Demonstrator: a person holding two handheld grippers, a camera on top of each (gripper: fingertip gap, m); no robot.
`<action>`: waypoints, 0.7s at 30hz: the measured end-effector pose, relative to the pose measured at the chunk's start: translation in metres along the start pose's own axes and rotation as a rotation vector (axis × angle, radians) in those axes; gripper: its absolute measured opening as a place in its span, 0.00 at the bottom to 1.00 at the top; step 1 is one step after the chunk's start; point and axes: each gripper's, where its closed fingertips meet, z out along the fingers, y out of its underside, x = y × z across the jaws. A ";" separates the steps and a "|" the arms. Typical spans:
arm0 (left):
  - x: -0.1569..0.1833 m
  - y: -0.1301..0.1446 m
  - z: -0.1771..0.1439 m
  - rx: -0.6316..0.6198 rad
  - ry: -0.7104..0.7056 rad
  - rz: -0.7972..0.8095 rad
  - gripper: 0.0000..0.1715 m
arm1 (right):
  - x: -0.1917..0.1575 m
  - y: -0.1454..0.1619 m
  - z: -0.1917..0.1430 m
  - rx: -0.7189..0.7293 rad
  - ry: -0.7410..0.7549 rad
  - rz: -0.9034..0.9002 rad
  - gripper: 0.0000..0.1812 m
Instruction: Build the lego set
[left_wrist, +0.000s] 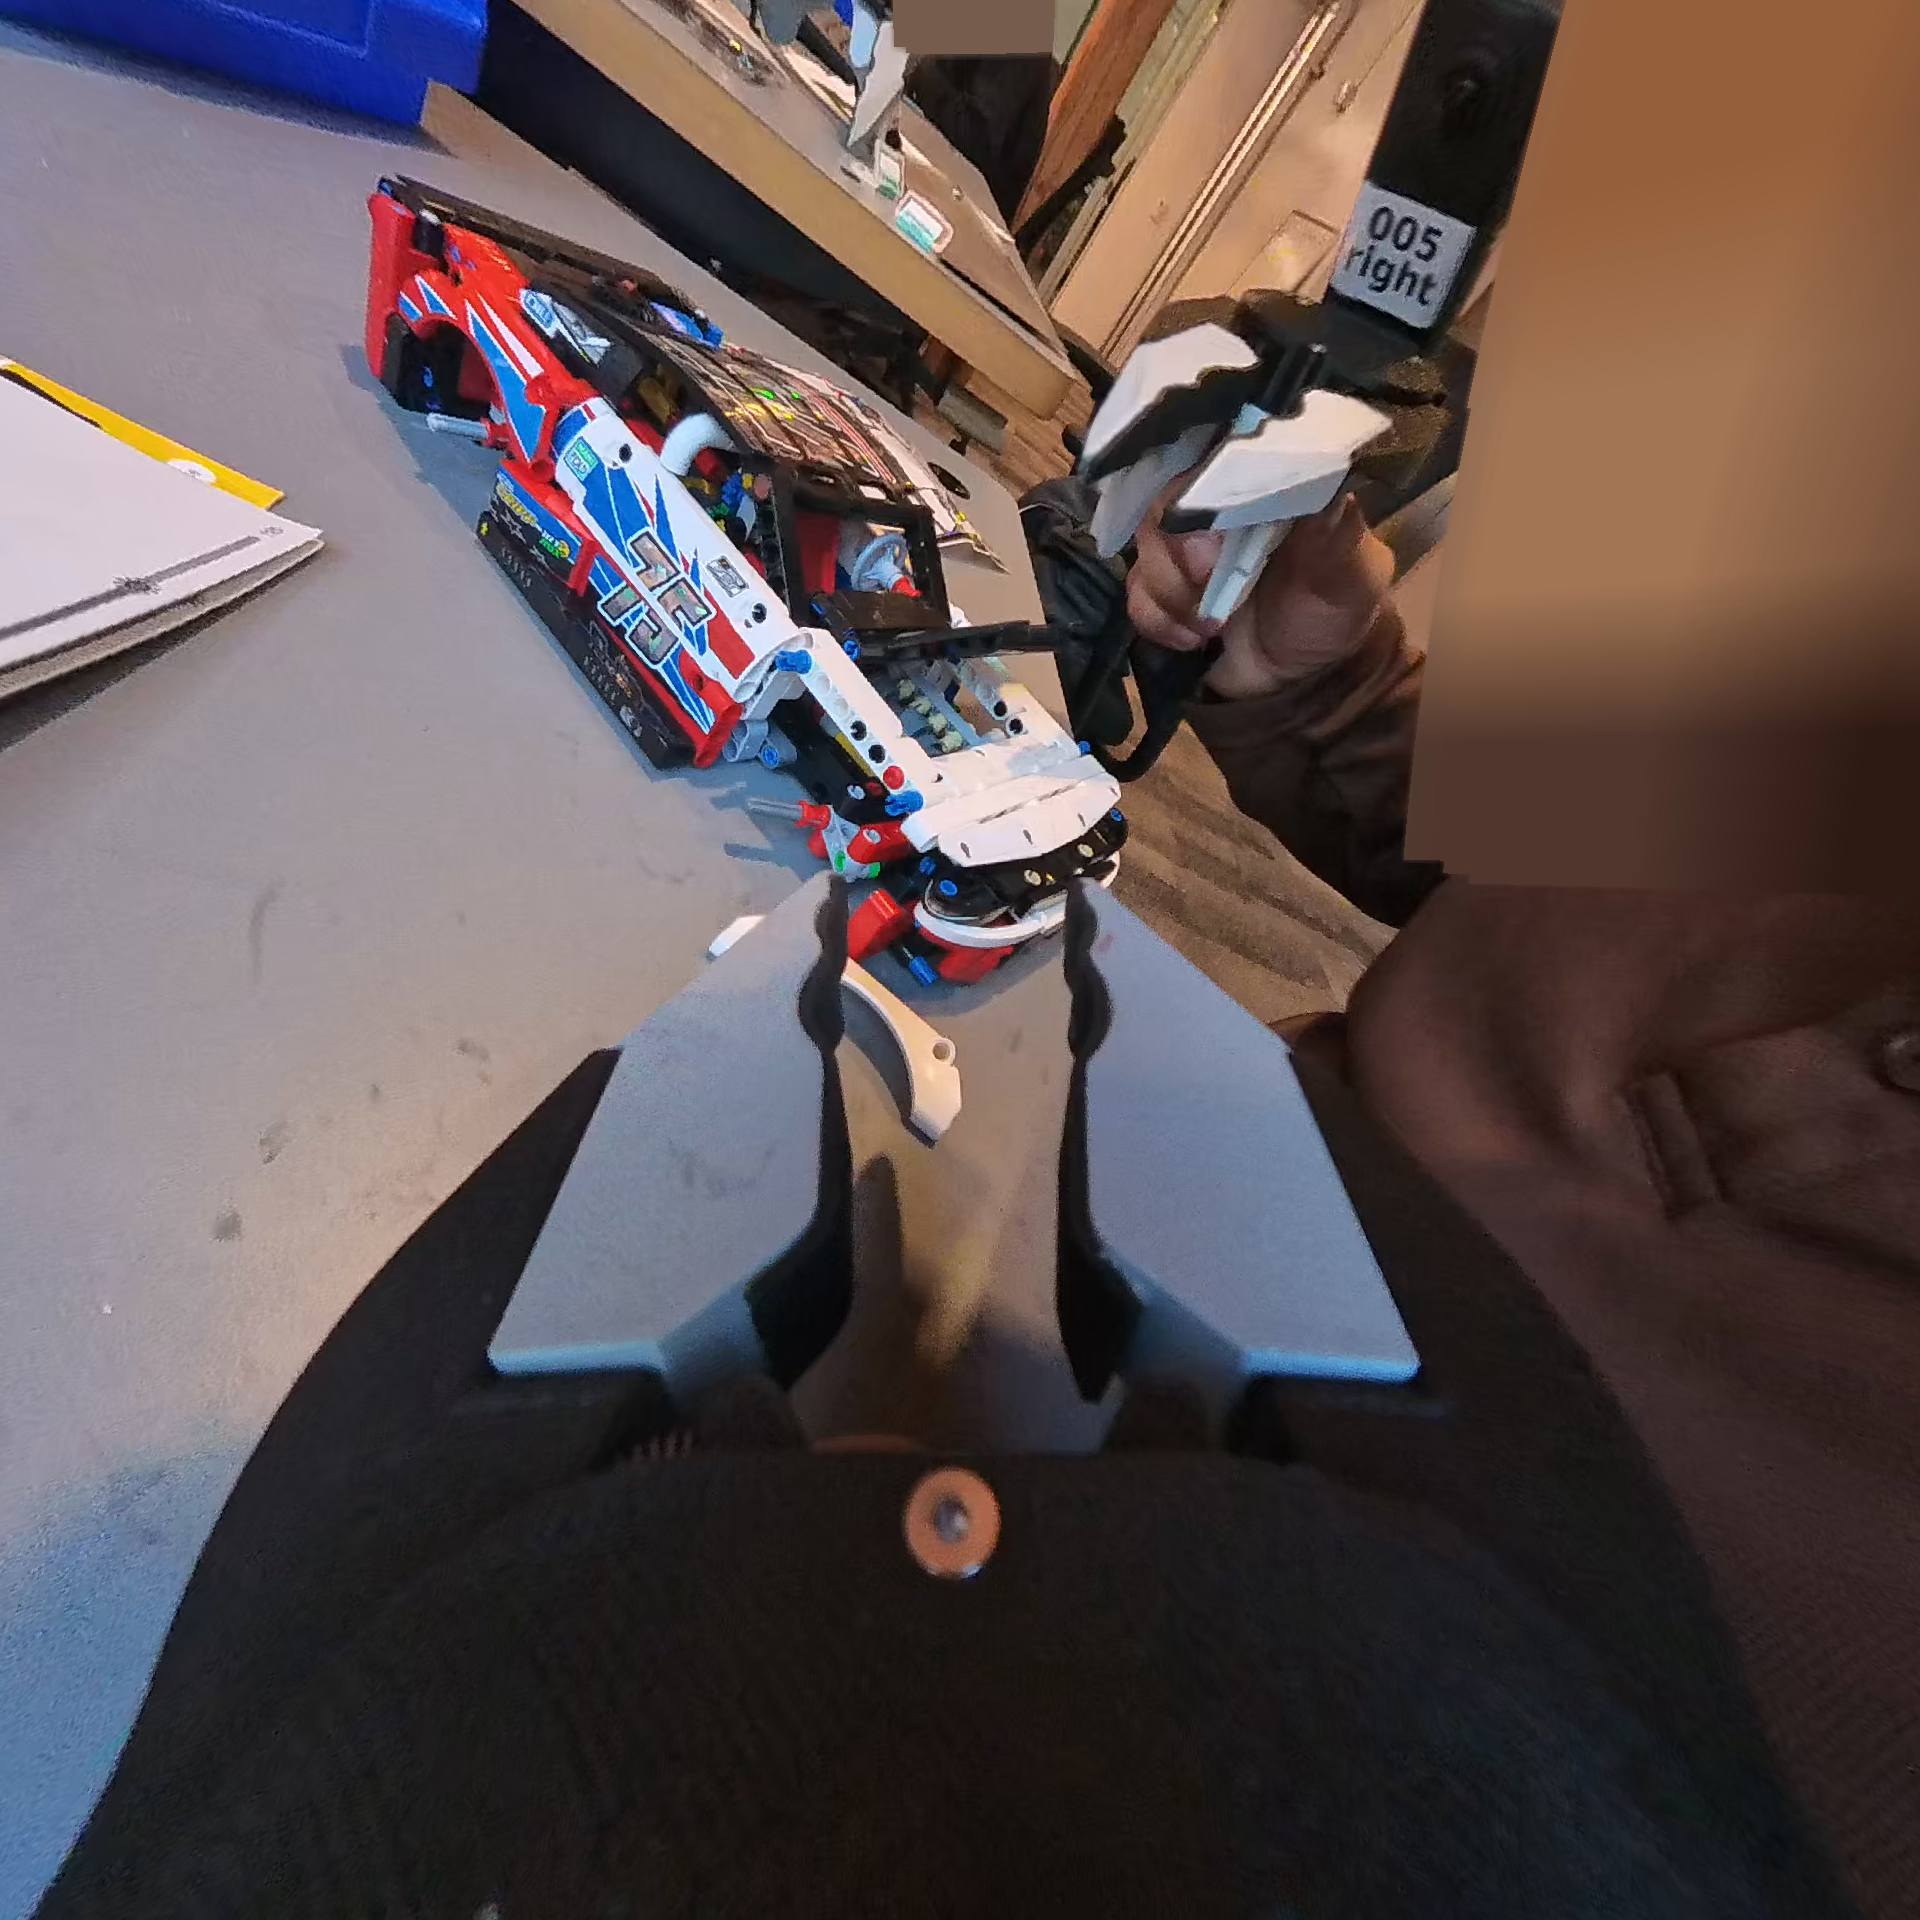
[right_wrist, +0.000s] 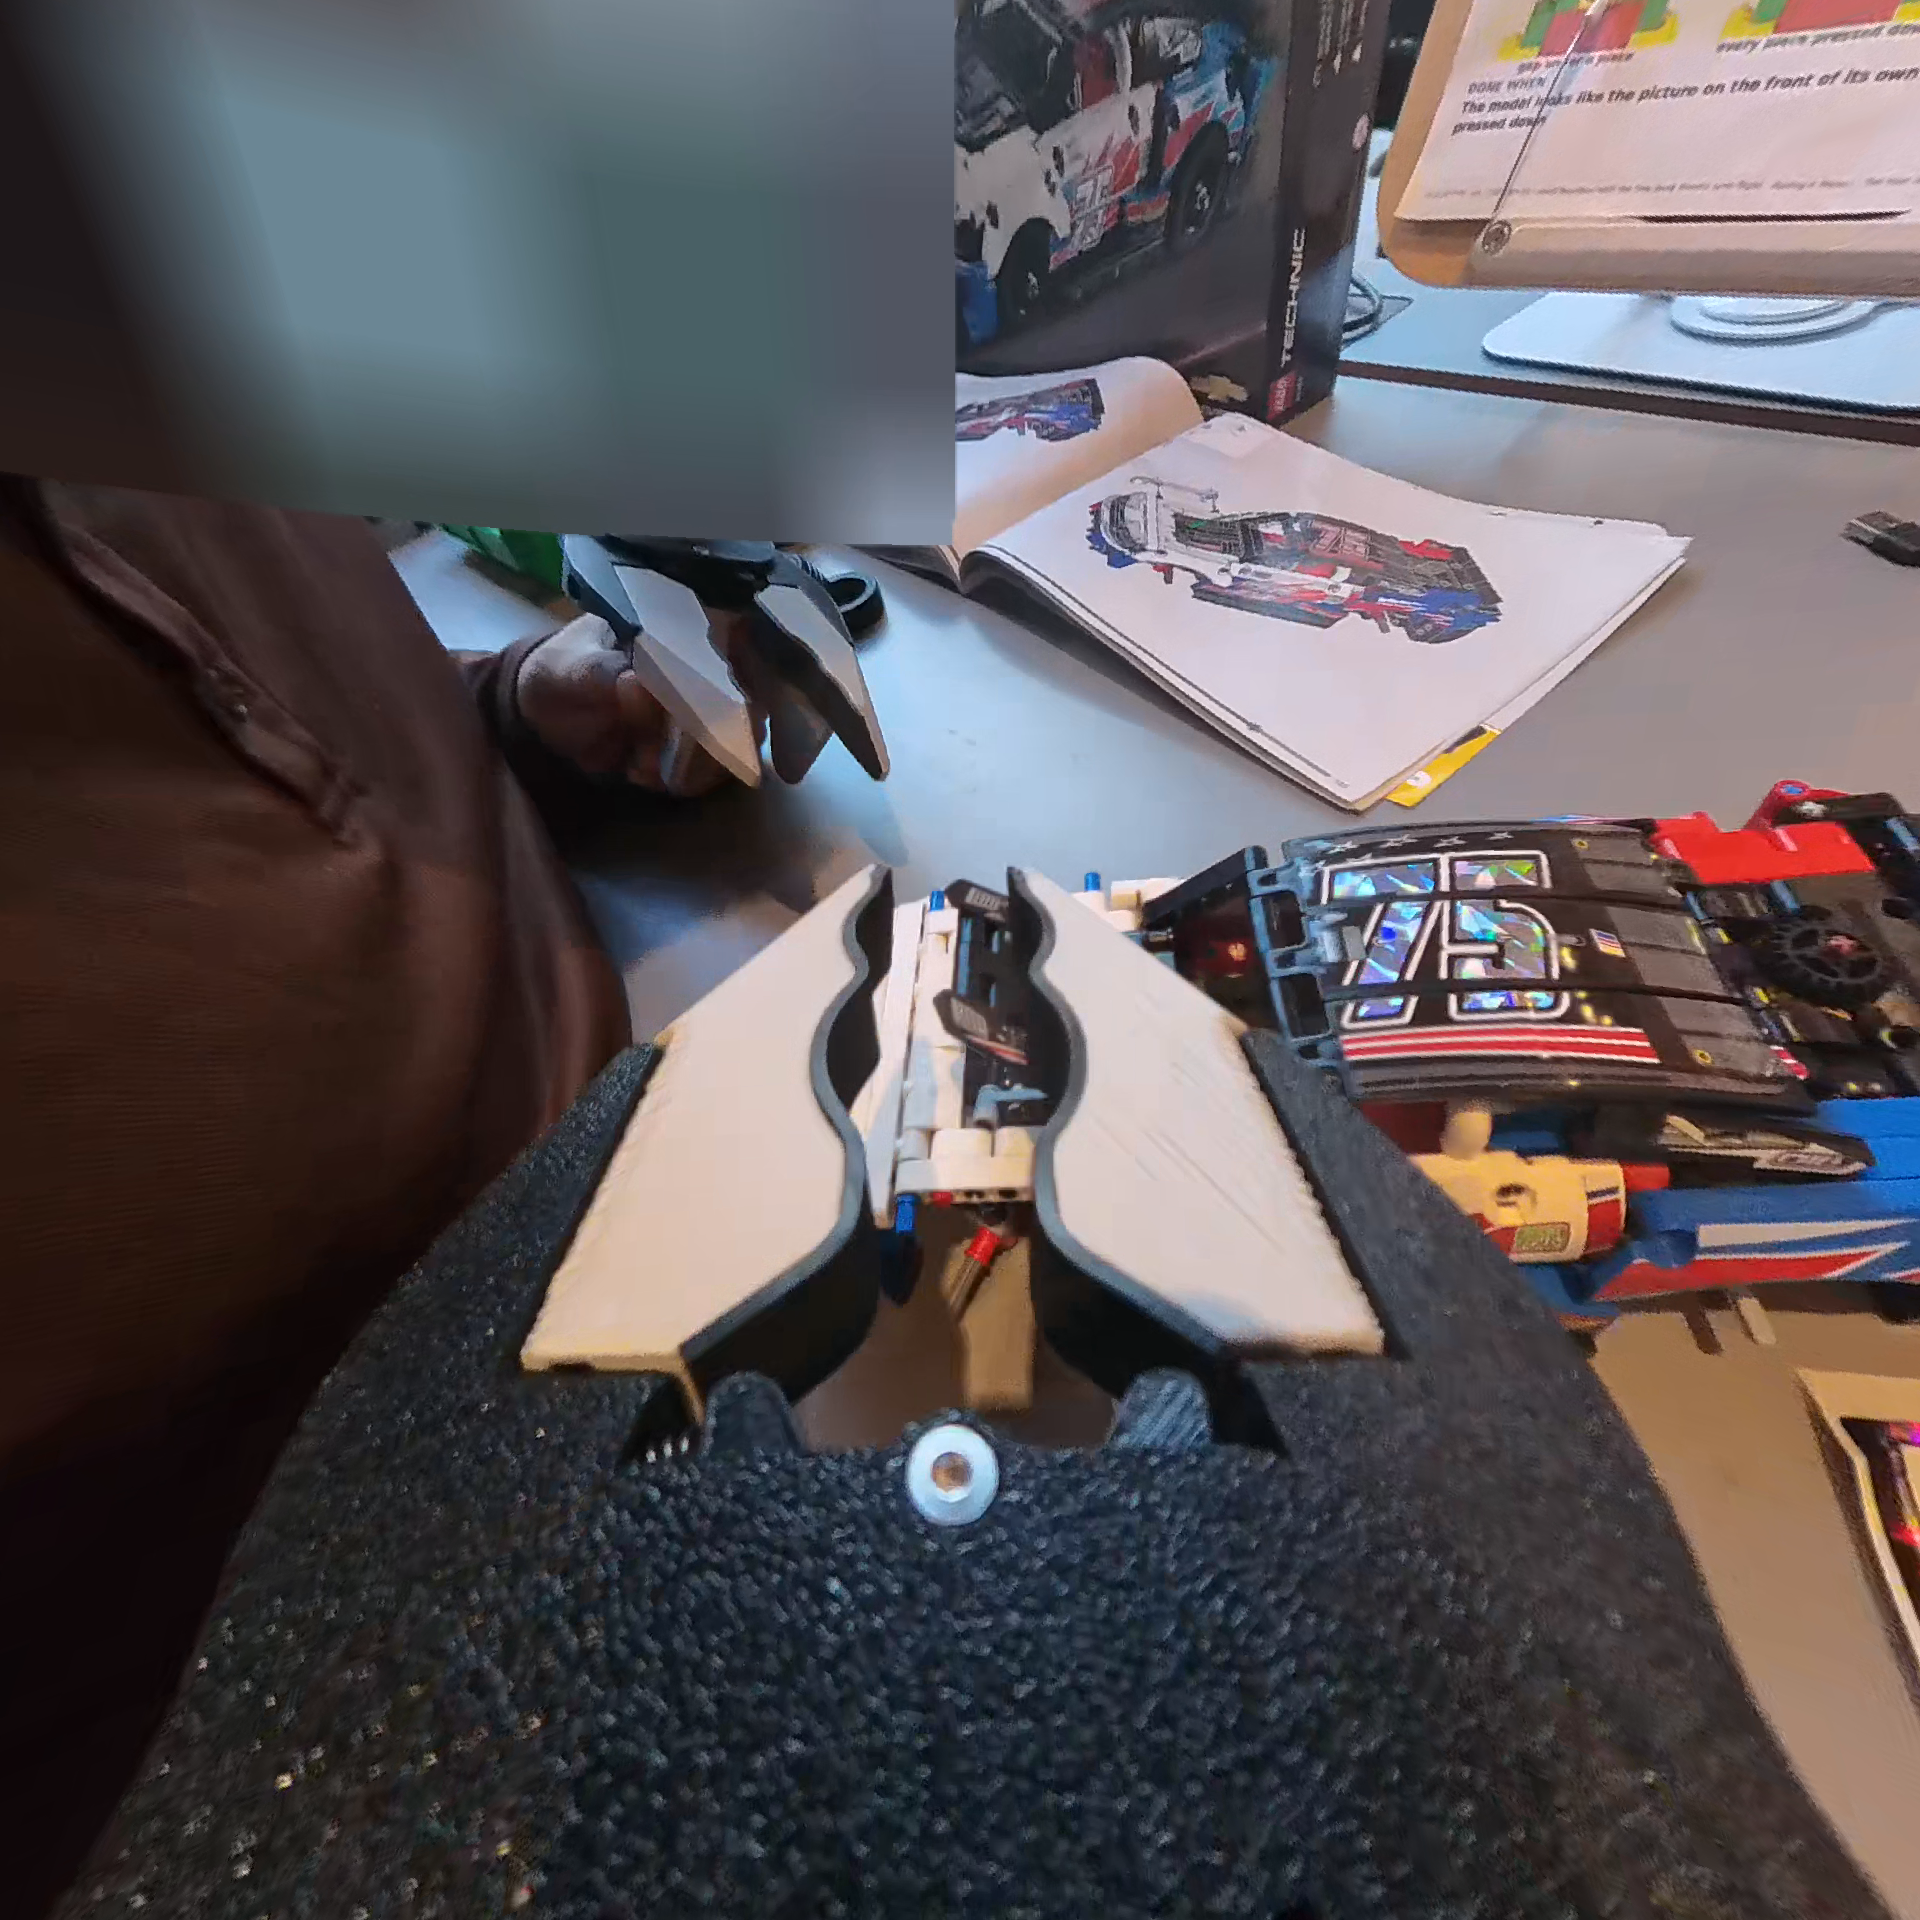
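Note:
The partly built red, white and blue lego race car (left_wrist: 665, 582) lies on the grey table (left_wrist: 260, 935), nose toward me. It also shows in the right wrist view (right_wrist: 1507, 987), with its black roof up. A loose white curved panel (left_wrist: 914, 1060) lies on the table in the gap of my left gripper (left_wrist: 956, 904), partly hidden by the left finger. That gripper is open and empty, just short of the car's nose. My right gripper (right_wrist: 951, 883) is open and empty, held in the air above the car's white front end. Each gripper also shows in the other's view: right (left_wrist: 1216, 488), left (right_wrist: 816, 769).
An open instruction booklet (right_wrist: 1330, 613) lies behind the car and also shows at the left (left_wrist: 125, 551). The set's box (right_wrist: 1143, 187) and a screen on a stand (right_wrist: 1662, 135) stand at the back. A blue bin (left_wrist: 260, 52) sits far left. A sticker sheet (right_wrist: 1870, 1507) lies at the right. The left gripper's tips are roughly 12 cm from the right gripper's.

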 end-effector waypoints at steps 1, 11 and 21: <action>0.000 -0.001 0.000 0.005 0.001 0.000 0.22 | 0.002 -0.001 0.000 0.007 -0.006 0.007 0.12; -0.001 -0.009 -0.004 0.060 0.007 0.010 0.22 | 0.018 -0.004 0.012 0.031 -0.055 0.033 0.13; -0.005 -0.017 -0.006 0.105 -0.001 0.004 0.22 | 0.024 -0.006 0.023 0.042 -0.100 0.045 0.13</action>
